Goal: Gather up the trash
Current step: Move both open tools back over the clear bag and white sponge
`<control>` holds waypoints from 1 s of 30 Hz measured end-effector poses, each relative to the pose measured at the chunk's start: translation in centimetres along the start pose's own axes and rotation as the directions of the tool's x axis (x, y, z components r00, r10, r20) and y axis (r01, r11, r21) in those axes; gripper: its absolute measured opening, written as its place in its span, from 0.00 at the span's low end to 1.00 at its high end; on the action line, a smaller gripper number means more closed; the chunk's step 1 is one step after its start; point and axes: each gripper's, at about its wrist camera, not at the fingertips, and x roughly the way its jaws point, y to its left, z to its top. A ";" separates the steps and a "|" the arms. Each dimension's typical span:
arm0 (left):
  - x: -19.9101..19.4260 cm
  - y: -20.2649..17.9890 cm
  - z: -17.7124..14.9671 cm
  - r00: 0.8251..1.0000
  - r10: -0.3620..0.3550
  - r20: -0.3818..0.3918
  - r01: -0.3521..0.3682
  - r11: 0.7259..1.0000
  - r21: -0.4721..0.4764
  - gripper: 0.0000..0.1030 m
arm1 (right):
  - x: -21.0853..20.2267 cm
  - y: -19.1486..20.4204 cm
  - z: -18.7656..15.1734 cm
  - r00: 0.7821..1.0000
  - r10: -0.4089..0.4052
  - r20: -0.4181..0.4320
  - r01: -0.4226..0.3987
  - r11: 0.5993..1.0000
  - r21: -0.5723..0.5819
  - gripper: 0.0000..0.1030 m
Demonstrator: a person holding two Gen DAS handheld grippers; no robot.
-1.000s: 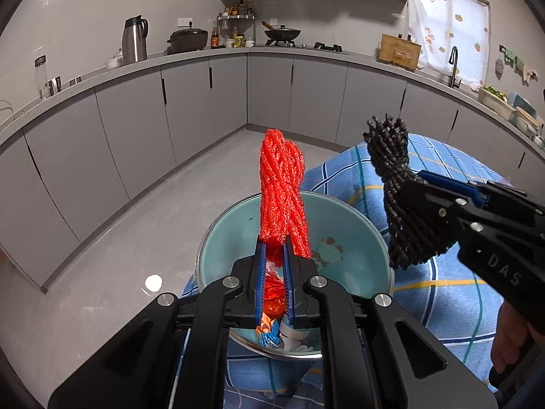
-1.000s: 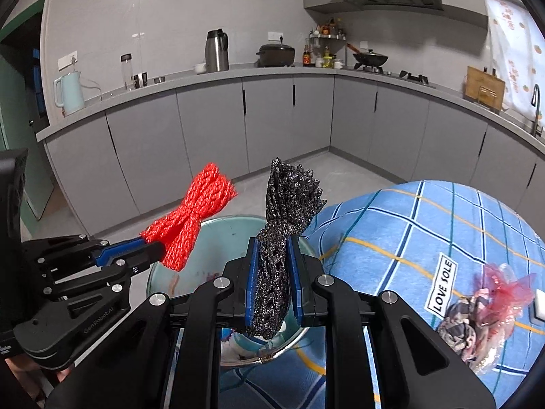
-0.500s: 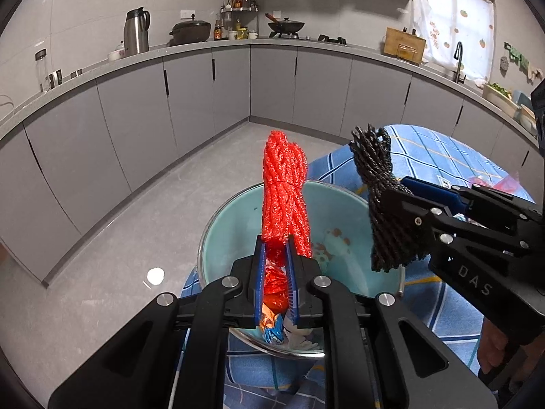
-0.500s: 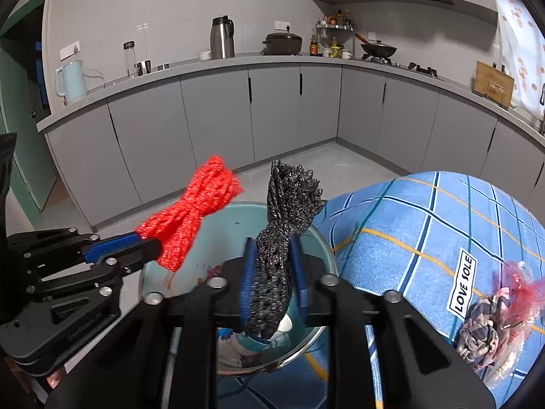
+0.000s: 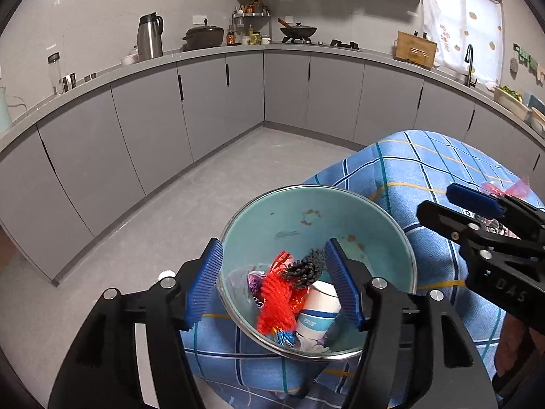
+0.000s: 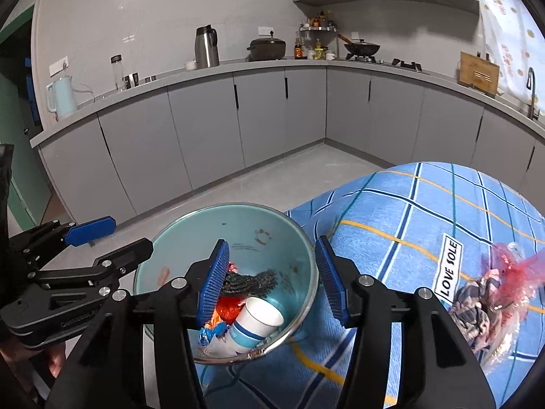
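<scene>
**Two mesh bundles in the bowl, one scrap left on the table**

Both grippers hover over a teal bowl (image 5: 374, 225) at the edge of a blue plaid tablecloth (image 6: 425, 211). The left gripper (image 5: 272, 286) and right gripper (image 6: 269, 276) are spread wide and hold nothing. Inside the bowl lie a red mesh bundle (image 5: 276, 301), a black mesh bundle (image 5: 305, 269), a paper cup (image 6: 257, 322) and wrappers. A crumpled plastic bag with cloth (image 6: 483, 303) is on the tablecloth, apparently not yet collected.

Teal bowl (image 5: 357, 225), blue checked tablecloth (image 5: 419, 160)
</scene>
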 end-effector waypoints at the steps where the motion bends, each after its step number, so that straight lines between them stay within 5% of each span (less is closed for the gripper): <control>1: -0.2 -0.1 0.0 1.000 0.002 0.004 -0.002 1.000 0.001 0.67 | -0.2 0.0 0.0 1.000 0.001 0.003 -0.001 1.000 0.001 0.54; 18: -1.5 -4.7 0.1 0.996 -0.087 0.028 0.085 0.993 0.077 0.76 | -6.3 -4.3 -2.9 0.992 -0.118 0.044 0.115 0.991 0.067 0.59; 30: -1.9 -14.1 1.4 0.975 -0.220 0.041 0.205 0.953 0.223 0.81 | -11.4 -11.7 -5.8 0.962 -0.267 0.052 0.256 0.953 0.165 0.62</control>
